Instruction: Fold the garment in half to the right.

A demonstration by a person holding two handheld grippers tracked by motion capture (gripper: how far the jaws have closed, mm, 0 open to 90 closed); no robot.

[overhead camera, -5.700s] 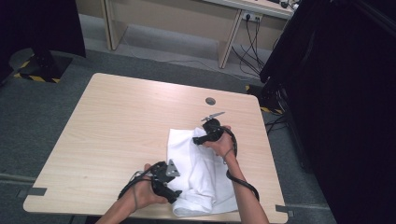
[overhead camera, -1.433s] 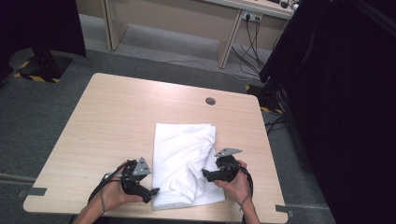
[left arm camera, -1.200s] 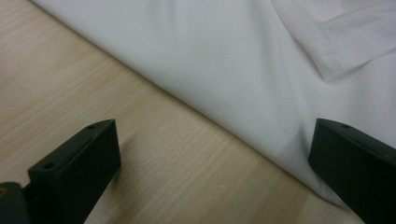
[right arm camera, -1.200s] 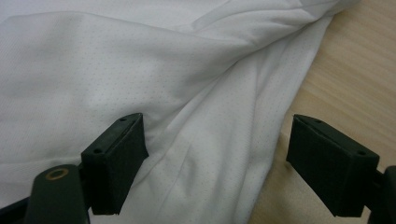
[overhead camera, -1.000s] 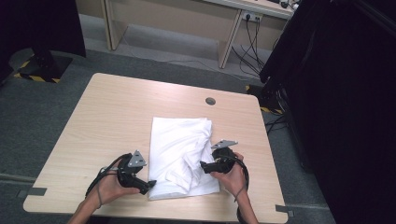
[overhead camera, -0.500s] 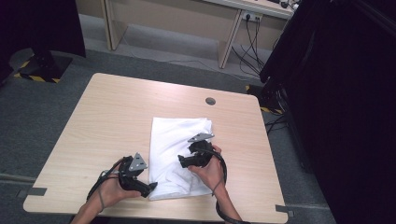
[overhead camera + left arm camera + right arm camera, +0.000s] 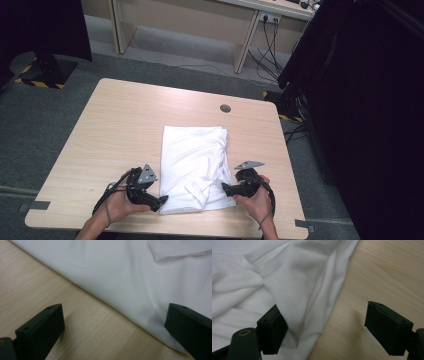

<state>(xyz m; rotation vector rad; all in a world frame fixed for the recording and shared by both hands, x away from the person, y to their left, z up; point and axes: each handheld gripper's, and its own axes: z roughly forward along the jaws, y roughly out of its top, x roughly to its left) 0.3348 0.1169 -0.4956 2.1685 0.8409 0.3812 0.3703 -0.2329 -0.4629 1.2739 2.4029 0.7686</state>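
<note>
Right gripper [image 7: 226,188] moved back to white cloth [image 7: 192,162] edge, jaws apart

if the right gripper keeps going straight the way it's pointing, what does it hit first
Most likely the white cloth: the right gripper has open jaws straddling its edge, one jaw already tucked under a fold, the other over the bare table.

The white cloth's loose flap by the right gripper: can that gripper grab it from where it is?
Probably yes. The right gripper stands open at the edge of the white cloth, and a loose flap already drapes over one jaw. Nothing lies between them on the table.
</note>
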